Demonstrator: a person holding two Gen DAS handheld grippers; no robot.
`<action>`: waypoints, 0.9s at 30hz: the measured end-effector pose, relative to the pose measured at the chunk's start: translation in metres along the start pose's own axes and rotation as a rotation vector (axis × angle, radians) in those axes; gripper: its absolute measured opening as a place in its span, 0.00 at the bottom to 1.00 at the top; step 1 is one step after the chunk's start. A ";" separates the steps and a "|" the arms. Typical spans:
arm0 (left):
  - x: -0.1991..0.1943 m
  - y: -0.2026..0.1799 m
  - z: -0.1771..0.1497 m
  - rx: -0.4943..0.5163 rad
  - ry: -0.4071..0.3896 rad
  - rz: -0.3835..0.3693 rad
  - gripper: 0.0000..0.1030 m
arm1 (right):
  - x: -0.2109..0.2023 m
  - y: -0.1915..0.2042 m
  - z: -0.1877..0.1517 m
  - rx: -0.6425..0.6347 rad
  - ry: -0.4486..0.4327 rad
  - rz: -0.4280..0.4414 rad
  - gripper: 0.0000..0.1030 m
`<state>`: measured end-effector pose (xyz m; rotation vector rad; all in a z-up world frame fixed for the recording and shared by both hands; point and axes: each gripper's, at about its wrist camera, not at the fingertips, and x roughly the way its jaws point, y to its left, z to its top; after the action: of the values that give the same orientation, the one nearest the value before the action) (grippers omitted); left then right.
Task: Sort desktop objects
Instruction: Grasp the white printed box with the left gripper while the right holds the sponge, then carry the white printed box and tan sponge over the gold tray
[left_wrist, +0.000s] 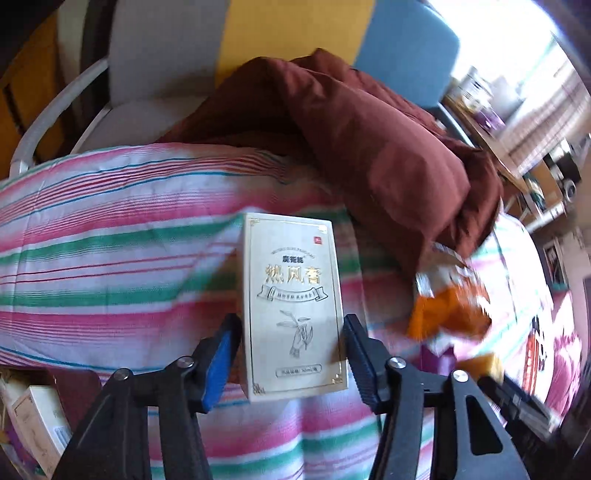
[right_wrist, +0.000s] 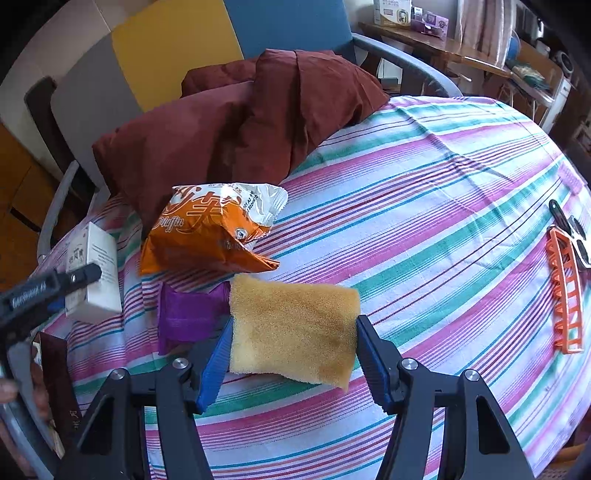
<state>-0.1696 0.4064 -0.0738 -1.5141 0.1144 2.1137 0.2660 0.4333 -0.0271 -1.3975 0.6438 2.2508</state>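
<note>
A cream box (left_wrist: 295, 295) with gold lettering stands upright between the jaws of my left gripper (left_wrist: 291, 362), both blue pads against its narrow sides, over the striped tablecloth (left_wrist: 110, 258). From the right wrist view the same box (right_wrist: 99, 254) is at the table's left edge with one of the left gripper's fingers (right_wrist: 74, 278) across it. My right gripper (right_wrist: 293, 354) is shut on a yellow sponge (right_wrist: 291, 325), held just above the cloth. An orange snack bag (right_wrist: 210, 229) lies behind the sponge, and a purple item (right_wrist: 184, 317) lies to its left.
A crumpled maroon cloth (right_wrist: 236, 122) lies heaped at the table's far side. An orange hair claw (right_wrist: 565, 295) and a black-and-white item (right_wrist: 576, 240) lie near the right edge. Chairs (right_wrist: 288, 22) stand behind the table. Another box (left_wrist: 40, 424) sits below the table's left edge.
</note>
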 end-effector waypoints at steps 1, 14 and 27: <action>-0.002 -0.001 -0.006 0.029 -0.006 0.010 0.55 | -0.001 -0.001 -0.001 0.004 0.000 0.005 0.61; -0.039 -0.017 -0.069 0.189 -0.064 -0.004 0.54 | -0.016 -0.022 0.001 0.081 -0.052 0.008 0.57; -0.107 -0.009 -0.108 0.200 -0.183 -0.044 0.54 | -0.058 0.029 -0.004 -0.088 -0.230 0.201 0.58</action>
<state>-0.0481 0.3353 -0.0156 -1.1932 0.2169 2.1241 0.2769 0.4019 0.0286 -1.1315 0.6385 2.5782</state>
